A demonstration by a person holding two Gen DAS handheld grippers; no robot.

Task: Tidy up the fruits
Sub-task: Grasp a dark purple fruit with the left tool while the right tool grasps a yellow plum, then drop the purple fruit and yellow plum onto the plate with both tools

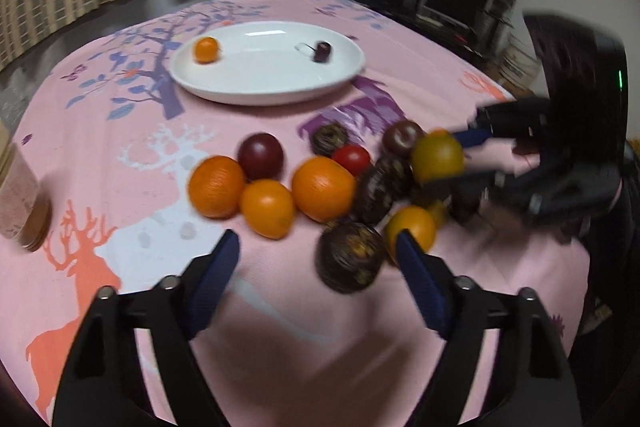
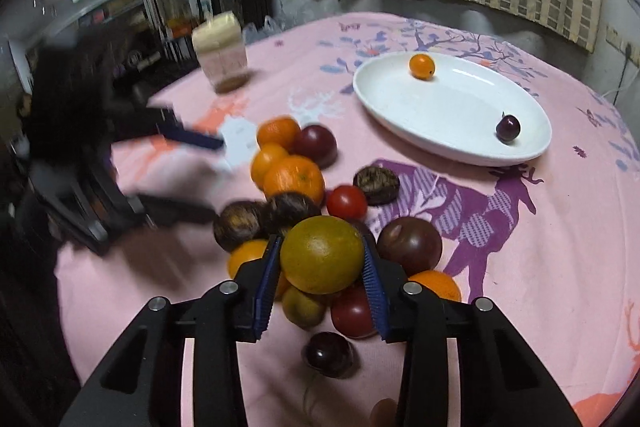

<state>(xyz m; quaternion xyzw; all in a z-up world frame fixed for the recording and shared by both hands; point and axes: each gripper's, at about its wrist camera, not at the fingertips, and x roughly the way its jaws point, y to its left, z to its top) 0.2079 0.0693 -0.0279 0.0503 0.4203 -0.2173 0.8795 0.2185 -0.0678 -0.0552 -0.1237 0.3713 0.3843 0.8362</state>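
A white oval plate (image 1: 256, 87) (image 2: 400, 107) holds a small orange (image 1: 206, 49) (image 2: 422, 66) and a dark cherry (image 1: 322, 51) (image 2: 508, 128). A pile of oranges, plums, tomatoes and dark wrinkled fruits (image 1: 320, 187) (image 2: 296, 183) lies on the pink cloth. My right gripper (image 2: 322, 259) (image 1: 444, 159) is shut on a yellow-green citrus fruit (image 2: 322, 254) (image 1: 437, 155), held just above the pile. My left gripper (image 1: 318, 251) is open and empty, near a dark wrinkled fruit (image 1: 350, 257); it also shows blurred in the right wrist view (image 2: 200, 179).
A tan and pink jar (image 1: 20, 203) (image 2: 222, 53) stands on the cloth's left side. The round table (image 1: 120, 167) has its edge close on the right. Furniture and a screen (image 1: 456, 1) stand beyond it.
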